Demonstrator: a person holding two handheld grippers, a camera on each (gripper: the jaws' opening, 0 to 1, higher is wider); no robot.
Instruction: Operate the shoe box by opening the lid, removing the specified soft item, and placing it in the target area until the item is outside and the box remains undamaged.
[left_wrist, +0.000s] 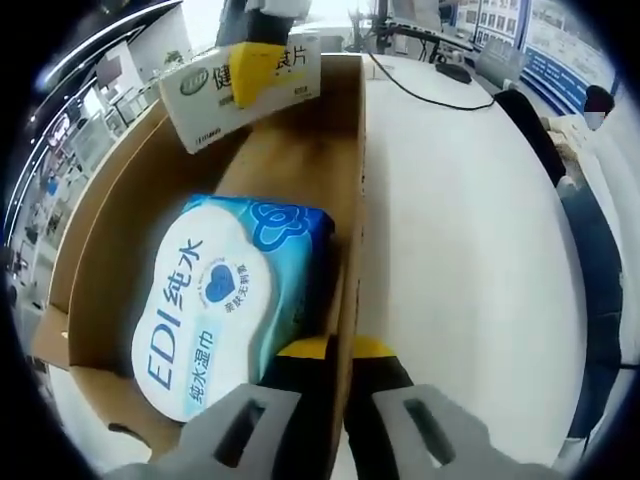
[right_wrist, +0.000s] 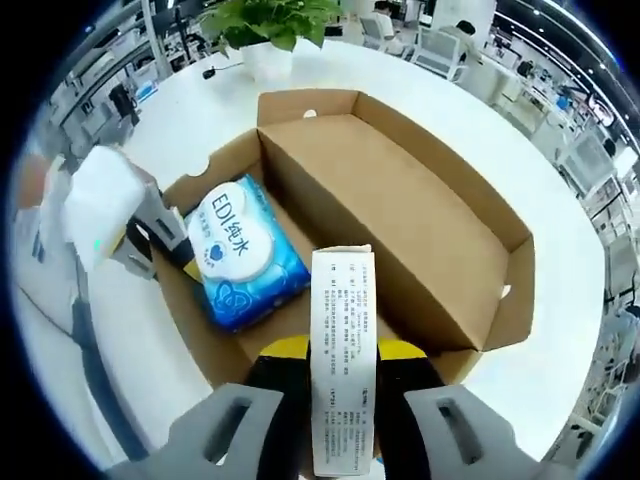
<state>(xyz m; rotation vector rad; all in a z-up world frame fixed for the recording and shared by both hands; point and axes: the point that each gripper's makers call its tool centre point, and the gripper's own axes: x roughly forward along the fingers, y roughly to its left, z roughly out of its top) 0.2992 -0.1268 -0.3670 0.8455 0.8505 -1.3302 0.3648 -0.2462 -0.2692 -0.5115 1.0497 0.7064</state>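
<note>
The open cardboard shoe box (left_wrist: 110, 230) lies on a white table, its lid (right_wrist: 400, 230) folded back. Inside lies a soft blue-and-white pack of wet wipes (left_wrist: 225, 300) (right_wrist: 240, 250). My left gripper (left_wrist: 338, 350) is shut on the box's side wall, one jaw inside beside the wipes and one outside; it also appears at that wall in the right gripper view (right_wrist: 160, 240). My right gripper (right_wrist: 340, 350) is shut on a white printed carton (right_wrist: 342, 330), held above the box's near end. The same carton (left_wrist: 215, 95) and gripper (left_wrist: 255, 70) show over the far end.
The white table (left_wrist: 460, 250) stretches beside the box. A cable and mouse (left_wrist: 452, 70) lie at its far side. A person (left_wrist: 590, 150) sits at the table's edge. A potted plant (right_wrist: 270, 25) stands beyond the box.
</note>
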